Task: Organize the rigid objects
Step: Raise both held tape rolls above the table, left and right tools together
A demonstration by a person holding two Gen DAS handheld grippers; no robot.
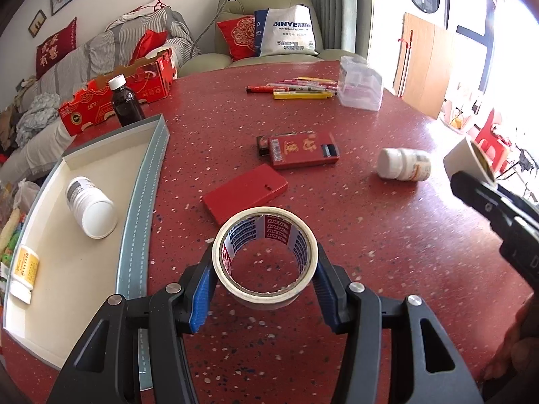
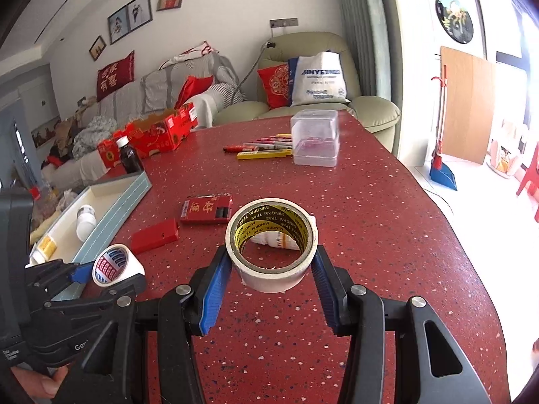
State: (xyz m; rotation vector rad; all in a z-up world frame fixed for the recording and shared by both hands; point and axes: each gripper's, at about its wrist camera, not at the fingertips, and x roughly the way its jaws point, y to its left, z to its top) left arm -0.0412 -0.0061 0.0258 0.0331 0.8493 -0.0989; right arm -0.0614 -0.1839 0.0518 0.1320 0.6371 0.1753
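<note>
Tape roll, red-and-blue printed core: clamped across its sides by the left claw, held above the desk just right of the tray.

Tape roll, yellow-and-black printed core: clamped likewise by the right claw, lifted over the desk's middle; a white pill bottle lying on its side shows through the ring.

Desk: red top with pale speckles, rounded far edge. Loose on it: a plain red box, a red box with gold characters, a row of pens and markers, a dark brown bottle with white cap standing upright behind the tray.

Tray: long, grey-blue rim, cream inside, at the desk's left edge. Contents: one white bottle on its side; one small white bottle with a yellow label, also lying down.

Clear plastic box: at the far end beside the pens, something red seen through it, unclear what.

Red open carton: far left corner, contents hidden.

Room: grey-striped sofa with red cushions, pale green armchair holding a white printed bag, framed pictures on the wall, bright window at right.
</note>
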